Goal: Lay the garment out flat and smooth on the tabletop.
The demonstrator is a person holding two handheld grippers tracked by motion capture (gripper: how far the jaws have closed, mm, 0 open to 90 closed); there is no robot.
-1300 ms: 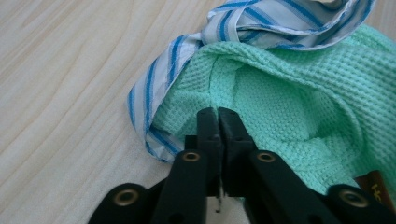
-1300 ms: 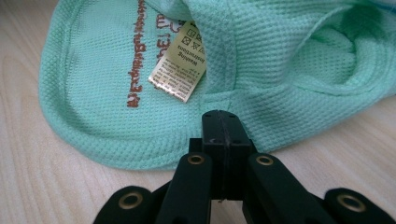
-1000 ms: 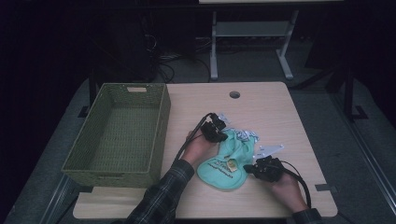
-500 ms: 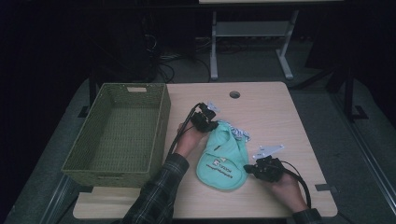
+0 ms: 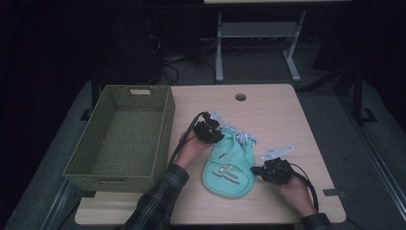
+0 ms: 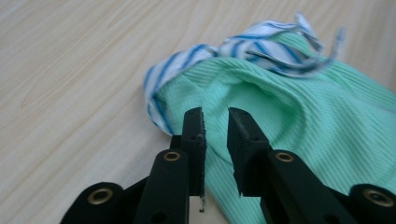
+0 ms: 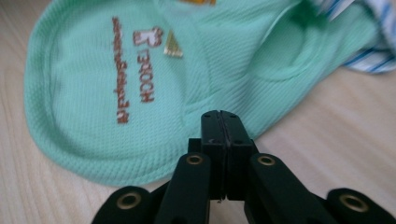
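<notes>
Since a second ago the left gripper (image 5: 208, 130) has drawn up and away toward the basket side, and the green cloth (image 5: 231, 165) has been stretched out longer and flatter than the bunched heap it was. That cloth lies on the table (image 5: 277, 110) a little right of centre, its rounded end with brown lettering toward the person, its far end gathered with a blue-and-white striped fabric (image 5: 243, 136) poking out. From the left gripper view, the jaws stand narrowly apart over the cloth's (image 6: 299, 116) upper edge, just beside the striped fabric (image 6: 219, 51); a fold of green seems to sit between them, though I cannot tell if they grip it. The right gripper (image 5: 274, 170) rests at the cloth's right side, and in its own view the jaws are pressed together at the hem of the cloth (image 7: 116, 70), seemingly pinching the edge. A small white tag-like piece (image 5: 276, 151) lies on the table just beyond the right gripper. The woven green basket (image 5: 119, 136) stands at the table's left, apart from the cloth.
</notes>
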